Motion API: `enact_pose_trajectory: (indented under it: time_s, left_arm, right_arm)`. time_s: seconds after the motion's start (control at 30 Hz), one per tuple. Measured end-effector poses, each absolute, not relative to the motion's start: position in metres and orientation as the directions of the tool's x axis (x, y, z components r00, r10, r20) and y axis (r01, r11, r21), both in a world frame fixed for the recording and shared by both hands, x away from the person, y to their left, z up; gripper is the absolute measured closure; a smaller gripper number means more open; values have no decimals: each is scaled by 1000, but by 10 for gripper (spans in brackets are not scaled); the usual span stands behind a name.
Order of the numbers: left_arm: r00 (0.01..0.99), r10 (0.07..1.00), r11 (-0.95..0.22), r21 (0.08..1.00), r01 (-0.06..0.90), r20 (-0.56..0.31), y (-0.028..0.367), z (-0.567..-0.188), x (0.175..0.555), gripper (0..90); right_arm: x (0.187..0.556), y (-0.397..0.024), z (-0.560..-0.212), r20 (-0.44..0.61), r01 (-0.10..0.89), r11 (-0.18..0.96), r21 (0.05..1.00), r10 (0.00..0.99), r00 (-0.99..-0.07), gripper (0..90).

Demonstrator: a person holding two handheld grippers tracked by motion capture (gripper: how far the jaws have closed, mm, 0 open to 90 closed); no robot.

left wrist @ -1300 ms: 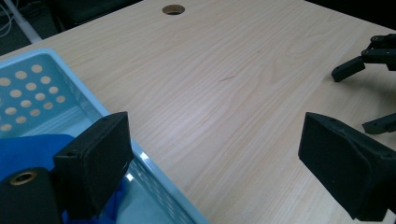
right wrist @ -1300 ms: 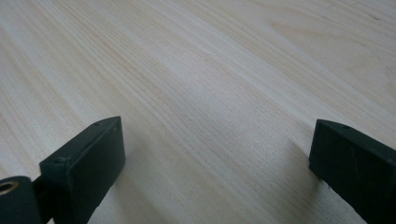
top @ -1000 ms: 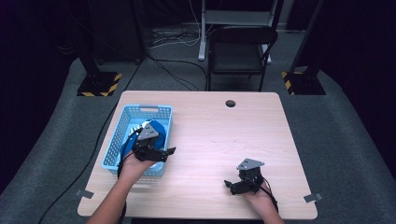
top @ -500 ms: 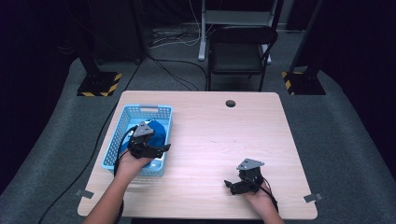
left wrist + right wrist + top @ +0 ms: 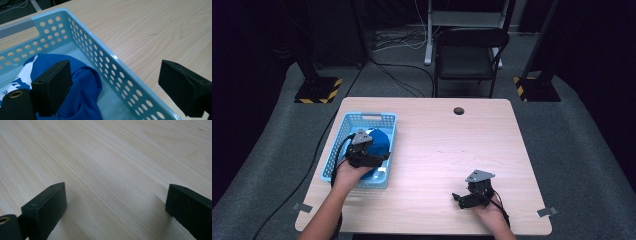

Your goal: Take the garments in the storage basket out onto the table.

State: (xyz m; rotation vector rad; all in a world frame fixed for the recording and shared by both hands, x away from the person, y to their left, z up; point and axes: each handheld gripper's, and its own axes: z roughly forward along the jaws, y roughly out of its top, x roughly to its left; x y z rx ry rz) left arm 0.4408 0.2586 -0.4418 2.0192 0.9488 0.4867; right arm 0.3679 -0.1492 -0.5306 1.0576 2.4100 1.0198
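Observation:
A light blue perforated basket stands on the left of the wooden table, with a blue and white cloth bunched inside it. My left gripper hovers over the basket's near right part, open. In the left gripper view one jaw is over the cloth inside the basket, the other is outside above the table, and the basket's wall runs between them. My right gripper rests low over bare wood near the table's front right, open and holding nothing; my right gripper has only table between its jaws.
A round cable hole is in the table's far edge. A black chair stands beyond the table. Bare wood spans the middle and right of the table. Cables trail from both grippers toward the front edge.
My left gripper has shifted a little leftward and farther over the basket. The right gripper has stayed put.

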Motion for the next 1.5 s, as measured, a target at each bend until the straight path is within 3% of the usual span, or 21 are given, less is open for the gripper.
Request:
enact_pose_trajectory:
  time_s: [1.5]
  left_arm:
    - [544,839,-381,726,573,10,292,-454,477,95]
  right_arm:
    - [368,-149,-531,-4,510,472,719,737,-676,28]
